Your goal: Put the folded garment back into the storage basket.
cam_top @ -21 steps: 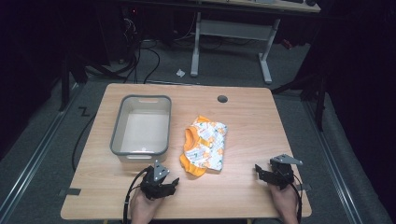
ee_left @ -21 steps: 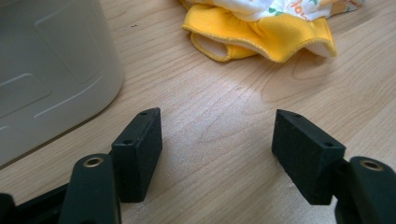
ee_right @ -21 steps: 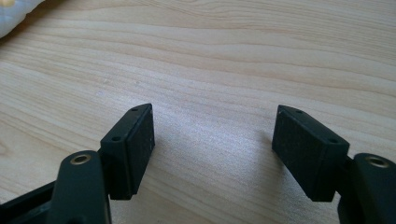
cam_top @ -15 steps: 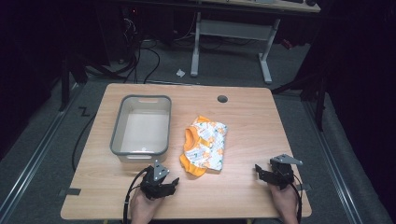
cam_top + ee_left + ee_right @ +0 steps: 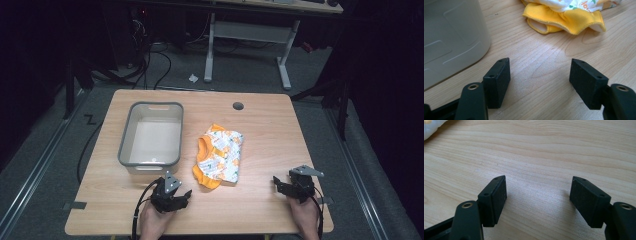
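A folded orange and white patterned garment (image 5: 219, 156) lies in the middle of the wooden table (image 5: 265, 130), to the right of a grey plastic bin (image 5: 151, 137). My left gripper (image 5: 176, 196) rests near the front edge, just below the bin and left of the garment, jaws open and empty. In the left gripper view the garment's yellow edge (image 5: 566, 21) lies ahead and the bin's wall (image 5: 451, 37) stands at the left, with the gripper (image 5: 539, 83) over bare wood. My right gripper (image 5: 281, 184) sits at the front right, open over bare wood (image 5: 537, 202).
A round cable hole (image 5: 238, 106) marks the table's far side. Behind the table stand a white desk frame (image 5: 247, 37) and cables on the floor (image 5: 150, 55). A black cable (image 5: 140, 207) trails from the left gripper.
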`<state>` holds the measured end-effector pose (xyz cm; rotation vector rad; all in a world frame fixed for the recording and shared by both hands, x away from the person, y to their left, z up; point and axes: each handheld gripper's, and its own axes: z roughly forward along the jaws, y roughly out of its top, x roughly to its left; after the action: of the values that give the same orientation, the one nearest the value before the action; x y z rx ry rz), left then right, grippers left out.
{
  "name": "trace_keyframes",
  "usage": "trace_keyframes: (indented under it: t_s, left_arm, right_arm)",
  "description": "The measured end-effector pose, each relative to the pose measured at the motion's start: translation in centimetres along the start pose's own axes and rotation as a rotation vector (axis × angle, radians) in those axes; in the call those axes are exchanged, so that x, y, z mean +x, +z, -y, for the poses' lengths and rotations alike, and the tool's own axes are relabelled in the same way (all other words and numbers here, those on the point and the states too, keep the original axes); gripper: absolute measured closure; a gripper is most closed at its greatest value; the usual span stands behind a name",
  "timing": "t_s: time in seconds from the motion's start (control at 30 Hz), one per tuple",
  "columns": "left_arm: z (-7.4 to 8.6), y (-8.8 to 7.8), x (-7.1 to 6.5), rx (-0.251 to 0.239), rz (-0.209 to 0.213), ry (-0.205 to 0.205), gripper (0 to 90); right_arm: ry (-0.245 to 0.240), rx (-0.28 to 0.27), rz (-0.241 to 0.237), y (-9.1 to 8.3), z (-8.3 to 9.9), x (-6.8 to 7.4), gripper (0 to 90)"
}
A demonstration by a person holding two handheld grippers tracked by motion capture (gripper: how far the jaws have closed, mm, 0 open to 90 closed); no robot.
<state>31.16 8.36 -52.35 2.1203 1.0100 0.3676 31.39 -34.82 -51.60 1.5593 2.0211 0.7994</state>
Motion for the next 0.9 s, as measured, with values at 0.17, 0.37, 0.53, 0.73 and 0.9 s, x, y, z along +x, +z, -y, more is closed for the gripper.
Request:
trace_keyframes:
  t_s: [0.17, 0.37, 0.53, 0.73, 0.9]
  left_arm:
    - [0.0, 0.0, 0.0, -0.001, -0.002, -0.011, 33.6]
    - [-0.2, 0.1, -0.2, 0.008, -0.013, 0.0, 32.9]
    - [-0.3, 0.2, -0.3, 0.011, -0.003, 0.01, 32.9]
    - [-0.9, 0.1, -0.7, 0.02, 0.052, -0.014, 33.2]
    - [-1.9, -0.1, -1.2, 0.009, 0.073, -0.006, 33.1]
  right_arm:
    - [0.0, 0.0, 0.0, 0.0, 0.0, 0.0, 30.2]
    - [0.0, 0.0, 0.0, 0.0, 0.0, 0.0, 30.2]
    - [0.0, 0.0, 0.0, 0.0, 0.0, 0.0, 30.2]
    - [-0.001, 0.0, 0.0, 0.0, 0.0, 0.0, 30.2]
    - [0.0, 0.0, 0.0, 0.0, 0.0, 0.0, 30.2]
